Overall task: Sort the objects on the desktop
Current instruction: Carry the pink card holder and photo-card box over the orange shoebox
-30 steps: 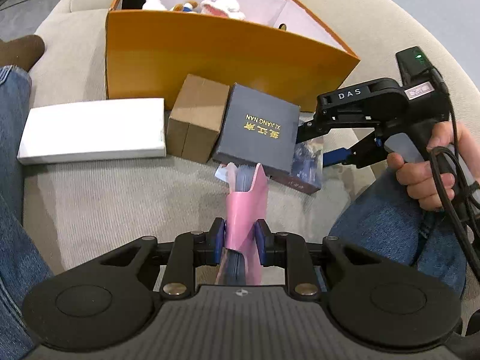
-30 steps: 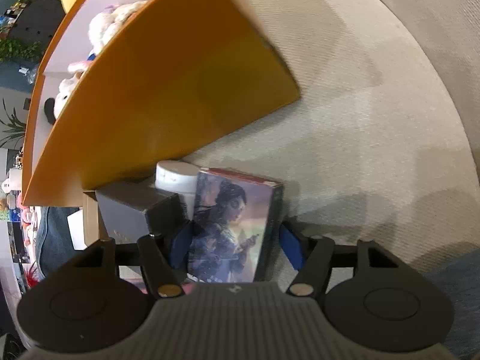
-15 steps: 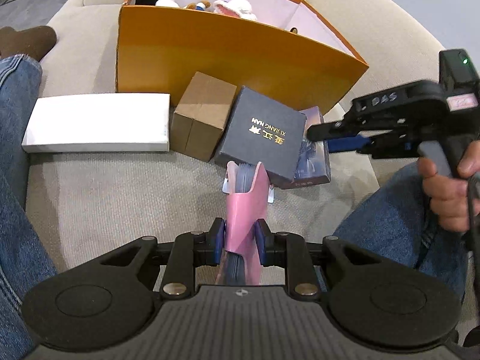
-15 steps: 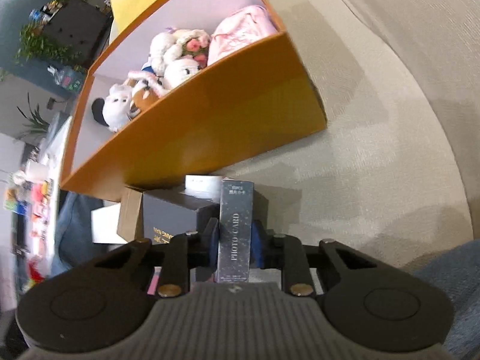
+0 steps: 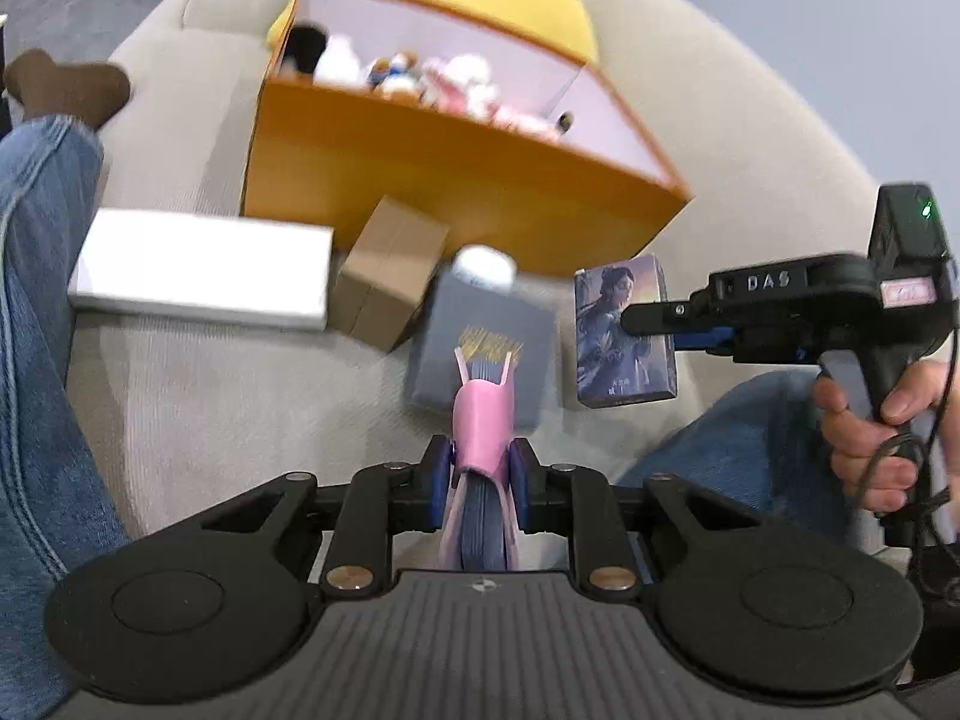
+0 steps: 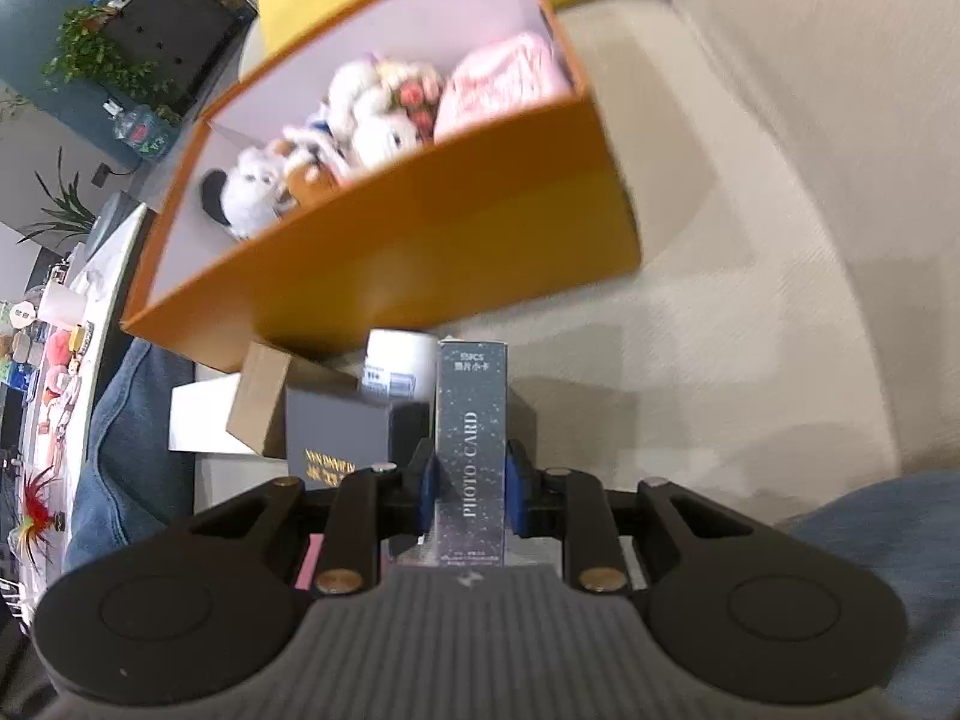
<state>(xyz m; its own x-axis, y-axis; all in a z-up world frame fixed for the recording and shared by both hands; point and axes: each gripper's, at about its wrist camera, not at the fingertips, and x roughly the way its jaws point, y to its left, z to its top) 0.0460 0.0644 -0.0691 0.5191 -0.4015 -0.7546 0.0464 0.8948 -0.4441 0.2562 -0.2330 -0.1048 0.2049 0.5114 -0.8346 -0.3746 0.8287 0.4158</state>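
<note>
Both held items have come up off the beige sofa since a second ago: the right gripper, then spread around the photo card box, now clamps its narrow sides. Left gripper stays clamped on a pink-covered card pack. Ahead stands the orange storage box of plush toys, with the dark gift box below.
</note>
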